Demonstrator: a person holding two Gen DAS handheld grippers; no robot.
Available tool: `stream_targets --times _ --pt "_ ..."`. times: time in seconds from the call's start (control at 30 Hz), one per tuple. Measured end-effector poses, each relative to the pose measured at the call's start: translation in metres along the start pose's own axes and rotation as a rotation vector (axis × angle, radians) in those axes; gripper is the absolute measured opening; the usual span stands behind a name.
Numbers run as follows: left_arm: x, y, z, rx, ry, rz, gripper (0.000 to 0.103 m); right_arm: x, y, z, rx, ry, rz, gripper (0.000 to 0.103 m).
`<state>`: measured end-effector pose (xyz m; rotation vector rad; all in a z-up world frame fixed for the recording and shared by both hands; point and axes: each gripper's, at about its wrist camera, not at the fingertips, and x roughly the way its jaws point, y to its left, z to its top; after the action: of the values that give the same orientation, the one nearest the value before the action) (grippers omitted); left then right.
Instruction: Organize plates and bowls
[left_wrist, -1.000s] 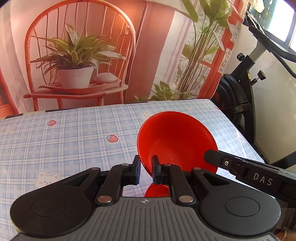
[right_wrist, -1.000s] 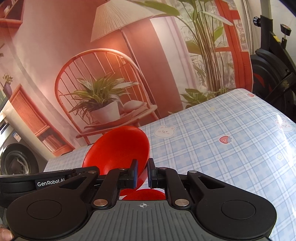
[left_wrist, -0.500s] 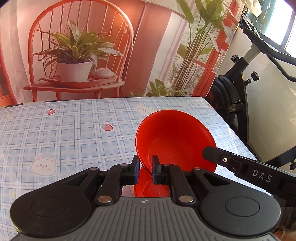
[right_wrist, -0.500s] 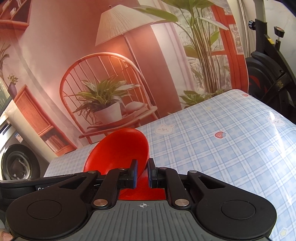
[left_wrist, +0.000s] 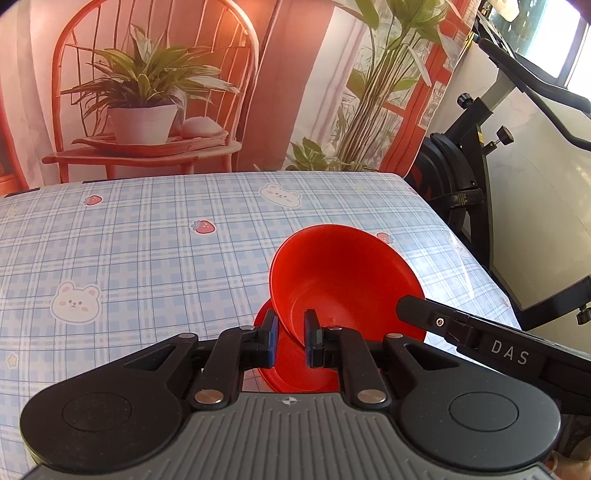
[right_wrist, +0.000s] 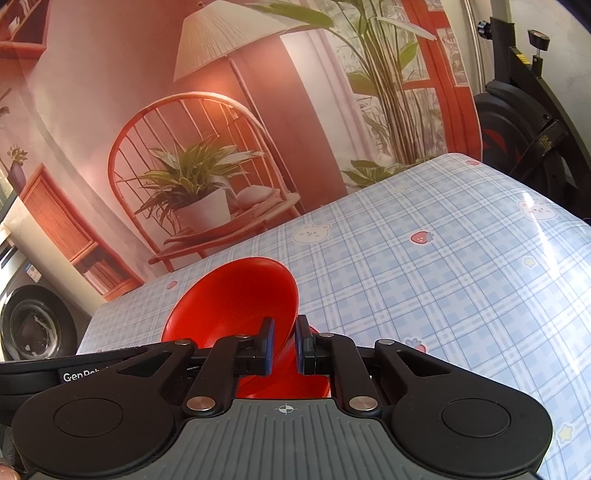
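Note:
A red bowl (left_wrist: 343, 280) is held tilted above the table by both grippers. My left gripper (left_wrist: 290, 334) is shut on its near left rim. My right gripper (right_wrist: 283, 343) is shut on the opposite rim of the same bowl (right_wrist: 236, 299). The right gripper's body (left_wrist: 491, 343) shows at the bowl's right side in the left wrist view, and the left gripper's body (right_wrist: 74, 373) shows at lower left in the right wrist view. Beneath the bowl lies another red dish (left_wrist: 295, 373), also seen in the right wrist view (right_wrist: 288, 384), mostly hidden by the fingers.
The table (left_wrist: 147, 240) has a blue plaid cloth with bears and strawberries. A printed backdrop of a chair and plants (left_wrist: 147, 92) hangs behind it. An exercise bike (left_wrist: 480, 166) stands past the right edge. A washing machine (right_wrist: 26, 325) stands at far left.
Both grippers have come down with the red bowl, and the red dish under it shows more.

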<state>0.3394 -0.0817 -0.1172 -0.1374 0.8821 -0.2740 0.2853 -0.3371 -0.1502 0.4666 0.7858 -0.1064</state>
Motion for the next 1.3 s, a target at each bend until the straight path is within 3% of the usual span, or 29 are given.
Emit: stream_targets --times 1.1,1.3 --pt "0.034 0.003 -0.016 0.053 0.095 0.071 0.015 0.030 -0.015 -0.028 -0.007 0.080 -0.016 0.015" --pt "0.036 0.003 -0.016 0.053 0.104 0.065 0.022 0.030 -0.016 -0.028 -0.009 0.081 -0.019 0.018"
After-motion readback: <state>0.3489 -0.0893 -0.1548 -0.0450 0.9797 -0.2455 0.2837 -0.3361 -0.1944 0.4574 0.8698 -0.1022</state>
